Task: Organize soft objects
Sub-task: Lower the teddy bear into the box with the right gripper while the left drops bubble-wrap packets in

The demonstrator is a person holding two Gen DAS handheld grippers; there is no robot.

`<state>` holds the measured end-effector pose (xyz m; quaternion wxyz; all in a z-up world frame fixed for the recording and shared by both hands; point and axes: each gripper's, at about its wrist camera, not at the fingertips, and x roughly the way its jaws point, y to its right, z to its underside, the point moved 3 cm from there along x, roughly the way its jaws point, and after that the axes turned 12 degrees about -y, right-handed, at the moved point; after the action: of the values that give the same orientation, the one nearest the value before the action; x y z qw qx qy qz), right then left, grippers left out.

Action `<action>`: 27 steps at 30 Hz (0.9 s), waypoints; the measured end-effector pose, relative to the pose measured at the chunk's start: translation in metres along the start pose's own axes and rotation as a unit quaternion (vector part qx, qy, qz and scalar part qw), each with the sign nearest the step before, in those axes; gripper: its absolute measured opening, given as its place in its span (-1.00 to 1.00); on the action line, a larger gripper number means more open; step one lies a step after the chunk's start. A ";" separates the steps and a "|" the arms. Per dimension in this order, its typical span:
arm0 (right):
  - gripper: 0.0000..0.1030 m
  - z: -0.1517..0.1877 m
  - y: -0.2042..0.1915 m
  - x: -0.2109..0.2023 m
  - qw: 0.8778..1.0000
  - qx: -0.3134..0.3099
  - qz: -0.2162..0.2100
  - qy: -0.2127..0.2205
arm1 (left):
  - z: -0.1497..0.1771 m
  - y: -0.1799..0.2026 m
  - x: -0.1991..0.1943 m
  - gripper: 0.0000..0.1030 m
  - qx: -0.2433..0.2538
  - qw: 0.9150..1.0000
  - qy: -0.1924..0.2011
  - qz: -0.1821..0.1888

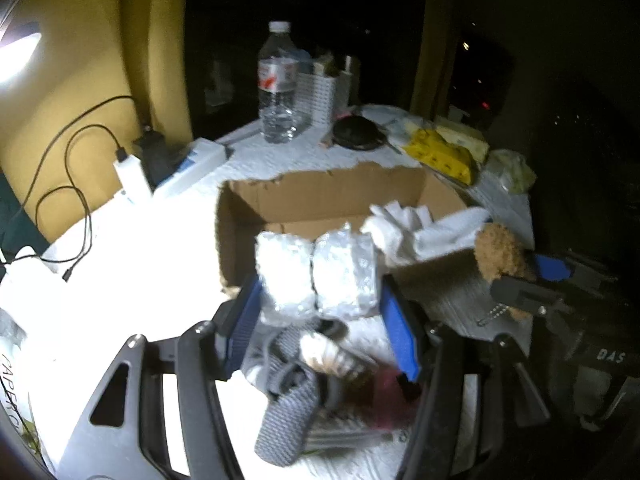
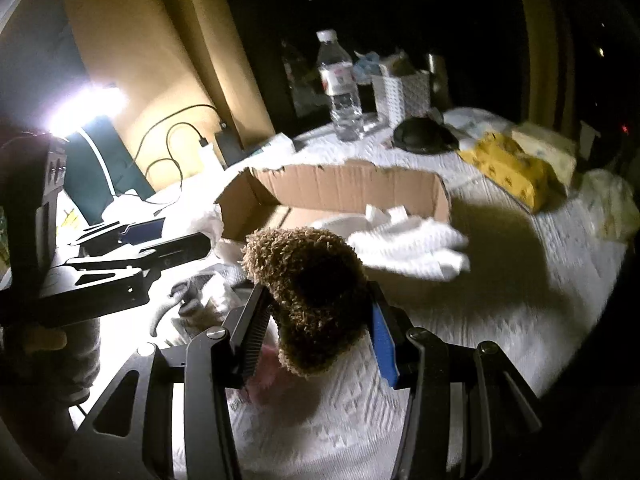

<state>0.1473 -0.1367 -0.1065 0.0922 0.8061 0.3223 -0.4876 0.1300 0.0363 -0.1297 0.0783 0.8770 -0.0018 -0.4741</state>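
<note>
Bubble-wrap bundle (image 1: 316,272): clamped in left claw (image 1: 320,312), above cardboard box (image 1: 320,196). Brown plush toy (image 2: 312,292): clamped in right claw (image 2: 316,320), at the box's near edge. Right claw body lettered "DAS"; water bottle (image 1: 278,84) label unreadable.

The left hand-held gripper (image 1: 320,312) was built of matte black frame arms with triangular cut-outs, joined at round silver screws. Its two fingers (image 1: 400,336) carried flat blue pads. In the right wrist view its black body showed long slotted plates and small rivets. The right hand-held gripper (image 2: 316,316) had the same black linkage and silver pivot screws; one finger (image 2: 385,340) was faced in blue, the other showed a dark ribbed edge. White lettering, possibly "DAS", marked its housing in the left wrist view. A blurred patch of skin, perhaps a thumb (image 2: 44,338), appeared by the left handle.
</note>
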 end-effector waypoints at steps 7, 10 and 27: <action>-0.04 -0.023 -0.009 -0.001 1.000 -0.021 -0.001 0.010 | -0.016 -0.017 0.005 0.16 -0.007 1.000 0.009 -0.024; -0.04 -0.031 -0.012 0.000 1.000 -0.029 -0.001 0.012 | -0.021 -0.023 0.011 0.16 -0.012 0.999 0.010 -0.028; -0.04 -0.070 -0.012 0.051 0.999 -0.044 -0.022 -0.008 | -0.032 -0.036 0.055 0.26 -0.032 0.999 -0.023 -0.023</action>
<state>0.2069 -0.0731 -0.1124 0.1190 0.7902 0.3603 -0.4813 0.1845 0.0724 -0.1635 0.0951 0.8628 0.0315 -0.4956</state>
